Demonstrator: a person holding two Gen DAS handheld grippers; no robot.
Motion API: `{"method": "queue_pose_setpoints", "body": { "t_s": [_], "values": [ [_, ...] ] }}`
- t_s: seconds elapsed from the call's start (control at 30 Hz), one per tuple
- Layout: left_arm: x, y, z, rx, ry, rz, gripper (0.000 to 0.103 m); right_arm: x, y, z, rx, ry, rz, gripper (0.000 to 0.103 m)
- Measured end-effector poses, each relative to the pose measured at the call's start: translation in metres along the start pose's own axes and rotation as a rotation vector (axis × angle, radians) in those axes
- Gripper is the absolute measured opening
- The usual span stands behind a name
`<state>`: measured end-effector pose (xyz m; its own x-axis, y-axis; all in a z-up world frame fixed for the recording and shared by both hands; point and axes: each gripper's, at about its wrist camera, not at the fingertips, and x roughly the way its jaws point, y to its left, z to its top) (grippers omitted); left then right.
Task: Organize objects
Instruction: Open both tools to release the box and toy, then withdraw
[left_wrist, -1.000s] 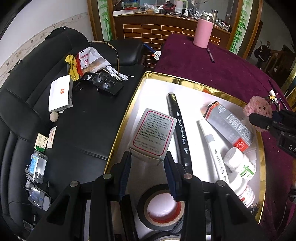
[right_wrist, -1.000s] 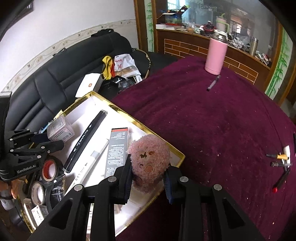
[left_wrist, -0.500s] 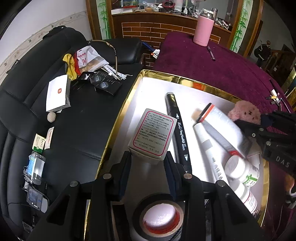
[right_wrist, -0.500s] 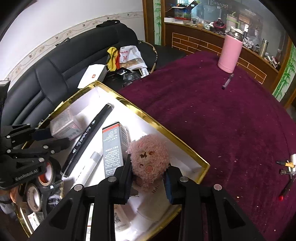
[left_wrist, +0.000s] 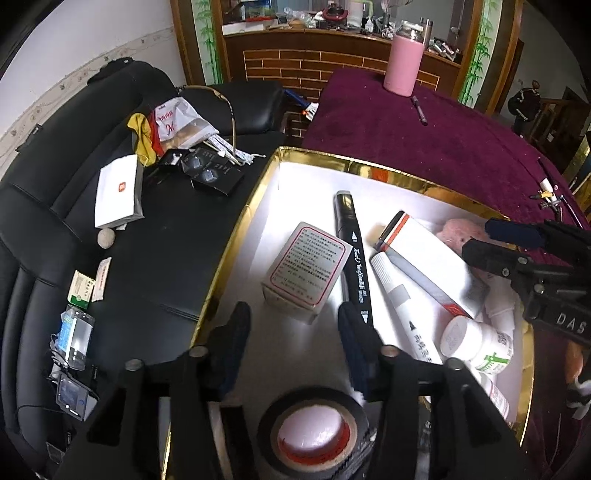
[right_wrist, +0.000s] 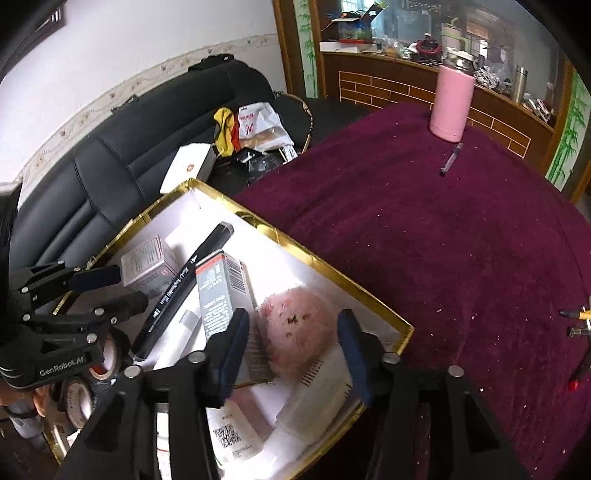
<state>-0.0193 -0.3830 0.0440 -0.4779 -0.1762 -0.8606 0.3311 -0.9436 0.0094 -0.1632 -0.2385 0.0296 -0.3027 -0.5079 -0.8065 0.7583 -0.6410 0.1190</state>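
With both sets of jaws opening, the left gripper around the small box and the right gripper around the pink plush ball in the gold-rimmed tray, each hand should lift straight away without nudging its item.

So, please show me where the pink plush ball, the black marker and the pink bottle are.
pink plush ball (right_wrist: 299, 332), right wrist view, its fuzzy front.
black marker (left_wrist: 352, 254), left wrist view, its printed barrel.
pink bottle (right_wrist: 451, 105), right wrist view, its body.
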Motion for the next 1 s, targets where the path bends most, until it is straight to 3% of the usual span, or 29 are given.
{"method": "queue_pose_setpoints", "body": {
  "t_s": [0.3, 0.53, 0.6, 0.77, 1.0],
  "values": [
    [-0.043, -0.001, -0.02, -0.015, -0.064, -0.011, 0.059, -0.04, 0.003, -0.022, 0.047, -0.082, 0.052, 0.073],
    [-0.073, -0.018, -0.048, 0.003, -0.107, 0.043, 0.085, -0.071, 0.022, -0.056, 0.041, -0.102, 0.094, 0.09],
    [-0.08, -0.022, -0.056, 0.0, -0.122, 0.056, 0.093, -0.079, 0.027, -0.066, 0.049, -0.1, 0.096, 0.091],
    [-0.096, -0.031, -0.076, -0.015, -0.149, 0.086, 0.098, -0.099, 0.033, -0.09, 0.047, -0.115, 0.1, 0.091],
    [-0.118, -0.037, -0.109, -0.038, -0.197, 0.033, 0.103, -0.116, 0.036, -0.12, 0.037, -0.143, 0.1, 0.092]
  ]
}}
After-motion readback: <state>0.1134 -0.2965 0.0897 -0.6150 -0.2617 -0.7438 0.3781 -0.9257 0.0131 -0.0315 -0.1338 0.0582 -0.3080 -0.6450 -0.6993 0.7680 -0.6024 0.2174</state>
